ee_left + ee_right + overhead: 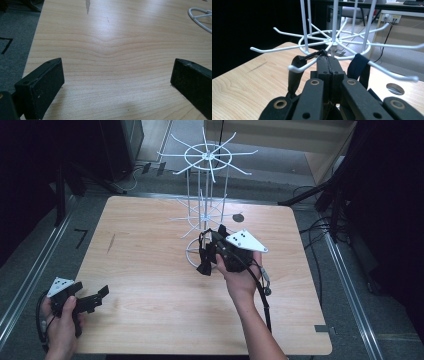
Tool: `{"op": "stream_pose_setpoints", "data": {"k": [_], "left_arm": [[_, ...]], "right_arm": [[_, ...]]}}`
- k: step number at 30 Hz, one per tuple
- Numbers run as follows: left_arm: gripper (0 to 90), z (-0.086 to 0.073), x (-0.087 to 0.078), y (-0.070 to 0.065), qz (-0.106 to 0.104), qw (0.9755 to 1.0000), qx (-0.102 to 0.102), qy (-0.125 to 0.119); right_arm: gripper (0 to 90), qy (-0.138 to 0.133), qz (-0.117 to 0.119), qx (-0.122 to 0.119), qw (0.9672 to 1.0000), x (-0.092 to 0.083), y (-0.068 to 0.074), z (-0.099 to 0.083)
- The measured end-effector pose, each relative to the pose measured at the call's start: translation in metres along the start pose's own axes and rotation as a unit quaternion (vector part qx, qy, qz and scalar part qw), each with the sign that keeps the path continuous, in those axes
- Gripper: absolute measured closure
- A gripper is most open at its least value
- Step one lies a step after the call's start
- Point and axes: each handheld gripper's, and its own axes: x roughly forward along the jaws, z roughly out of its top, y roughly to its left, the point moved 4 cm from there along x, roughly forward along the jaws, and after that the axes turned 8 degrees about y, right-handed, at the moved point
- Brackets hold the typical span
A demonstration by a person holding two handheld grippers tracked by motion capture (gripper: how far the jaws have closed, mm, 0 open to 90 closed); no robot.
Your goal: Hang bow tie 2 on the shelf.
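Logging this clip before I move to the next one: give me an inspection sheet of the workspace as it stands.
Surface: wooden table, a dark streak near its far left, a round hole by the rack.
Job's things: white wire rack with hook arms; dark strap draped over a lower hook.
Clutter: nothing seen.
Claws: left claw open over bare wood at the near left corner; right claw shut on a thin black strap piece at the rack's lower hooks.
Cables: right claw's black cable trails along the forearm; others lie on the floor at right.
Surroundings: grey floor, metal rails, dark stands.
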Motion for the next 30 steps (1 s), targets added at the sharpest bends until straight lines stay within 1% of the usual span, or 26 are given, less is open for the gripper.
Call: {"op": "stream_pose_setpoints", "data": {"k": [6,13,14,15,22,23,26,29,30], "left_arm": [[0.0,0.000,0.000,0.000,0.000,1.0000,0.000,-0.001],[0.0,0.000,0.000,0.000,0.000,1.0000,-0.001,0.000],[0.0,0.000,0.000,0.000,0.000,1.0000,0.000,0.000],[0.0,0.000,0.000,0.000,0.000,1.0000,0.000,0.000],[0.0,0.000,0.000,-0.001,0.001,1.0000,0.003,0.000],[0.0,0.000,0.000,-0.001,0.001,1.0000,0.003,-0.001],[0.0,0.000,0.000,-0.001,0.001,1.0000,0.003,-0.001],[0.0,0.000,0.000,-0.001,0.002,1.0000,0.003,0.000],[0.0,0.000,0.000,-0.001,0.001,1.0000,0.003,0.000]], "right_arm": [[82.7,0.007,0.004,0.008,0.9999,0.001,-0.005,-0.009],[66.6,0.004,0.003,0.017,0.9998,-0.002,-0.013,-0.018],[64.3,0.008,0.003,0.018,0.9998,-0.003,-0.014,-0.020],[61.1,0.008,0.004,0.015,0.9998,-0.004,-0.016,-0.022],[48.9,0.012,0.020,0.017,0.9996,-0.010,-0.023,-0.032],[46.5,0.014,0.023,0.018,0.9995,-0.011,-0.024,-0.034],[38.8,0.018,0.020,0.017,0.9995,-0.014,-0.026,-0.039],[30.2,0.024,0.022,0.020,0.9993,-0.017,-0.028,-0.043],[25.7,0.024,0.023,0.022,0.9992,-0.018,-0.029,-0.044]]}}
